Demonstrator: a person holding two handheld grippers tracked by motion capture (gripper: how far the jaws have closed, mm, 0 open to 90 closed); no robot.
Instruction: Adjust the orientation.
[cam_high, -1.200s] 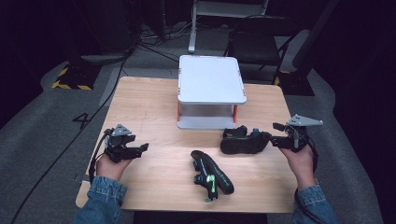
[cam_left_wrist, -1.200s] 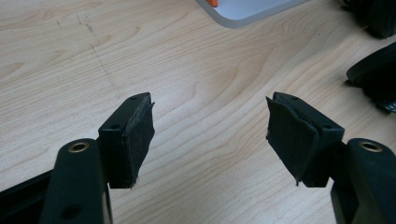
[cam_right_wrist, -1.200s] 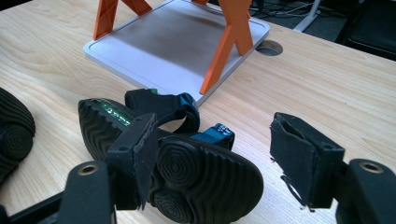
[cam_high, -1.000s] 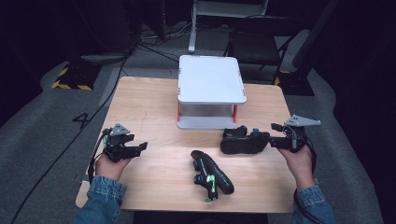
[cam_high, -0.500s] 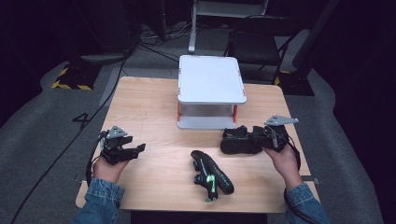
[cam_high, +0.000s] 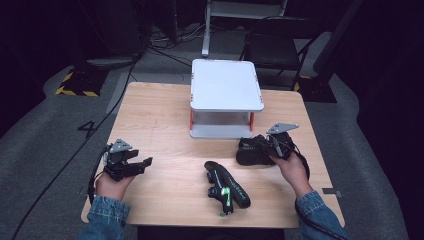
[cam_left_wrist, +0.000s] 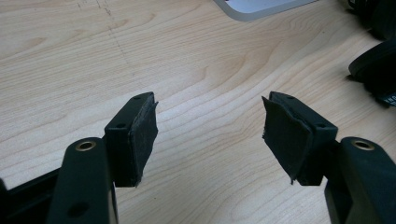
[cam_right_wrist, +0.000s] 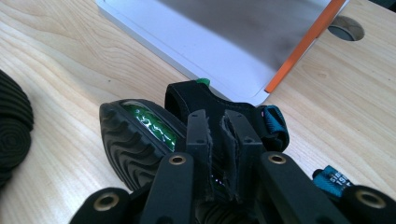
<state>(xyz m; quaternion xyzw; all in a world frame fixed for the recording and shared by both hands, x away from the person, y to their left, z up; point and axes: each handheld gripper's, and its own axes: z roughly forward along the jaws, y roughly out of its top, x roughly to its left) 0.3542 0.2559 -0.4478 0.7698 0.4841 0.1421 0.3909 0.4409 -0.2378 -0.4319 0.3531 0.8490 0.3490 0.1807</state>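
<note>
Wooden table (cam_high: 165, 120) | left hand-held gripper (cam_high: 141, 164) wide, empty | right hand-held gripper (cam_high: 264, 148) clamped on black sandal (cam_high: 254, 150)

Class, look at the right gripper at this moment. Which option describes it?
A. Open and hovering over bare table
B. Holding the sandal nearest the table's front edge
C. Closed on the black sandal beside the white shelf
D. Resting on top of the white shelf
C: in the right gripper view the right gripper has its jaws pinched on a strap of the black sandal, beside the white shelf.
</note>
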